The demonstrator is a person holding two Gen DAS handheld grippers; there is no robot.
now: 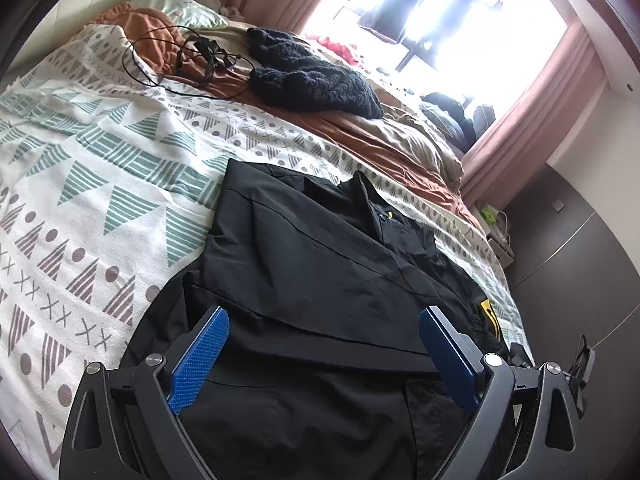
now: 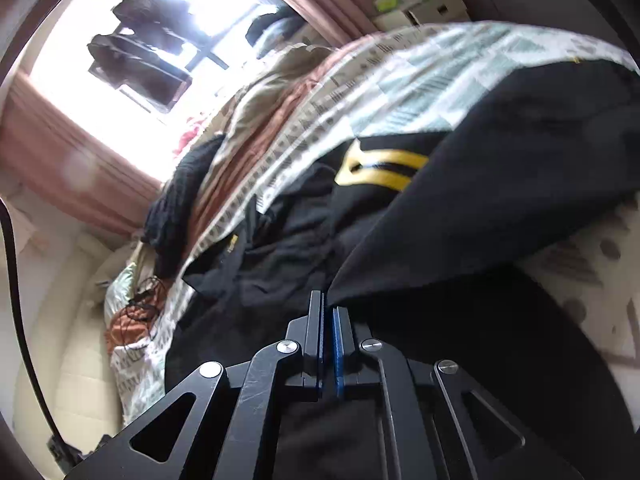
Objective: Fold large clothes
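Note:
A large black jacket [image 1: 320, 264] with a yellow patch lies partly folded on the patterned bedspread [image 1: 100, 168]. My left gripper [image 1: 324, 332] is open, its blue pads hovering just above the jacket's near part, holding nothing. My right gripper [image 2: 329, 304] is shut on an edge of the black jacket [image 2: 480, 200] and holds that flap lifted off the bed; the yellow stripes [image 2: 384, 168] show beside the flap. The right wrist view is tilted and blurred.
A dark knitted garment [image 1: 312, 76] and a tangle of black cable [image 1: 192, 60] lie farther up the bed, with an orange blanket [image 1: 148, 28] and pillow. Pink curtains [image 1: 532, 128] frame a bright window. The bed's right edge drops to a dark floor [image 1: 572, 280].

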